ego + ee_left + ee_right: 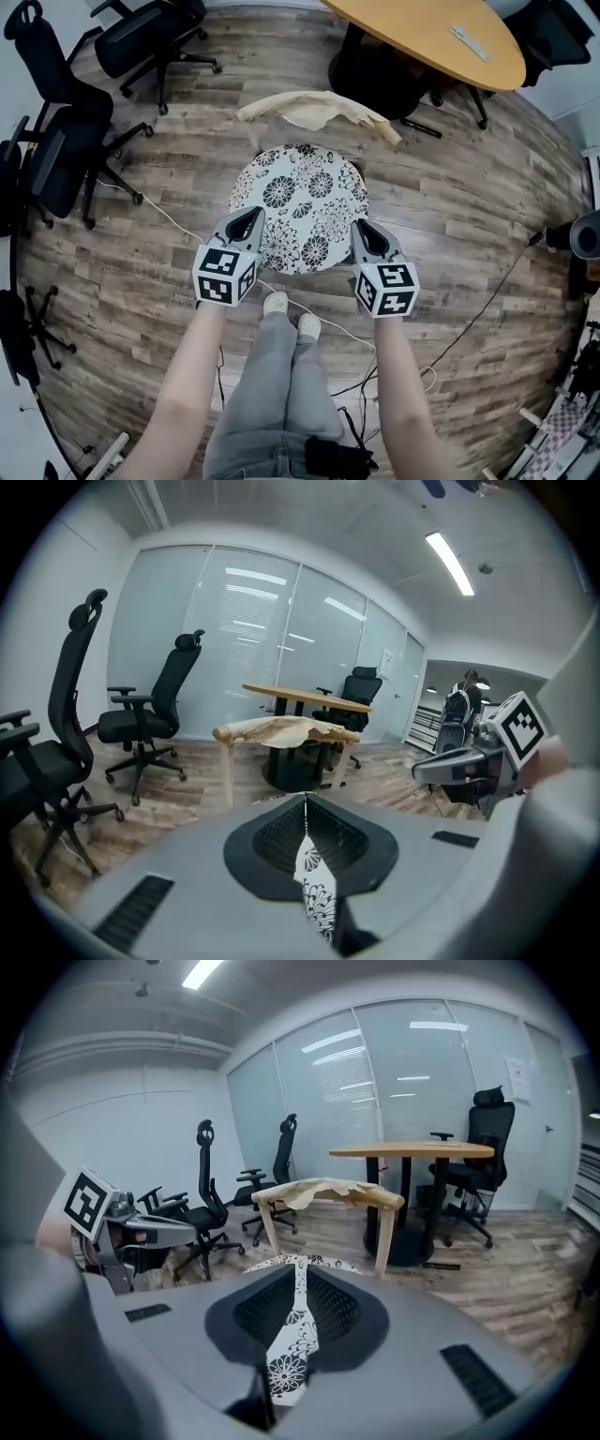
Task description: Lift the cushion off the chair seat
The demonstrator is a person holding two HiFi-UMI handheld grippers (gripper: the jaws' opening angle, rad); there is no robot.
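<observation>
A round cushion [302,202] with a black-and-white flower print covers the seat of a wooden chair, whose pale backrest [319,108] stands beyond it. The seat itself is hidden under the cushion. My left gripper [248,217] is at the cushion's near left edge and is shut on a fold of the printed fabric [314,892]. My right gripper [364,230] is at the near right edge, its jaws likewise pinching a strip of the cushion [292,1344]. Each gripper view looks over the cushion toward the backrest [281,728] [328,1192].
An oval wooden table [441,37] on a black base stands behind the chair. Black office chairs [150,37] [56,159] sit at the left. A white cable [169,216] and dark cables cross the wood floor. The person's shoes [291,314] are just before the chair.
</observation>
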